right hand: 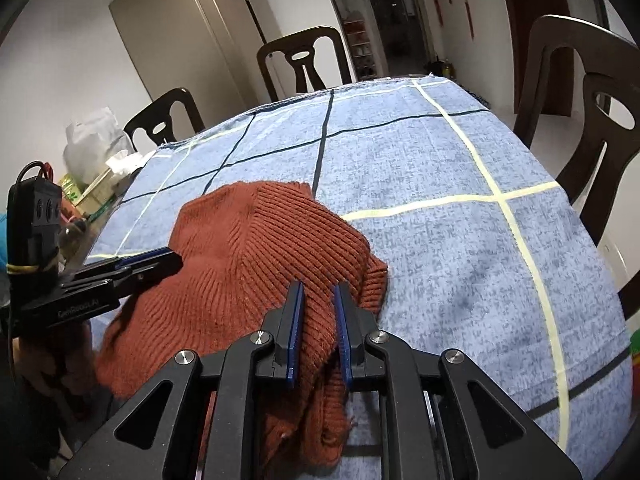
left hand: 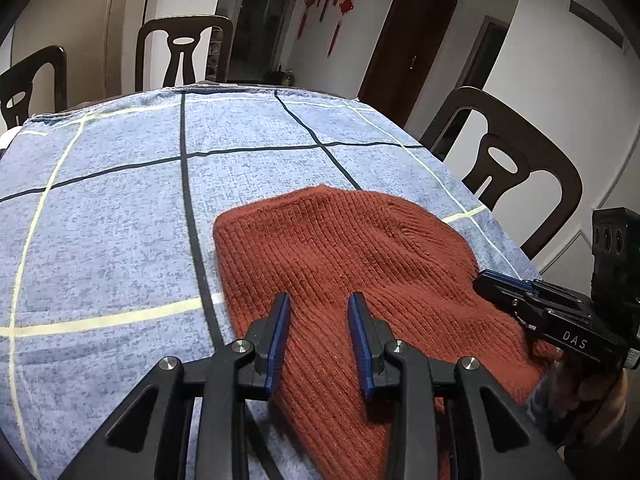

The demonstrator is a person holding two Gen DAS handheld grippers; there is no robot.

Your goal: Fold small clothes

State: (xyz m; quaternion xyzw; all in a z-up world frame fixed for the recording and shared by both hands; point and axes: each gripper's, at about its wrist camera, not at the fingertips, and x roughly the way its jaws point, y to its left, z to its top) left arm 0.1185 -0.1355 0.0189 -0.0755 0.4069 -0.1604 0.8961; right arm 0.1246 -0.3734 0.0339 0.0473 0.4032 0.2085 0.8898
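A rust-red ribbed knit garment (left hand: 352, 264) lies on the blue checked tablecloth (left hand: 112, 208), near the table's near edge. My left gripper (left hand: 319, 300) is open, its blue-padded fingers hovering over the garment's near part with nothing between them. My right gripper (right hand: 319, 288) is partly closed with a bunched fold of the same garment (right hand: 256, 248) between its fingers. In the left wrist view the right gripper (left hand: 486, 280) comes in from the right at the garment's edge. In the right wrist view the left gripper (right hand: 172, 258) reaches in from the left over the knit.
Dark wooden chairs stand around the table: one at the right (left hand: 508, 168), two at the far side (left hand: 182, 52). A white bag and boxes (right hand: 94, 152) sit at the table's left edge. The blue tablecloth (right hand: 460, 208) stretches bare beyond the garment.
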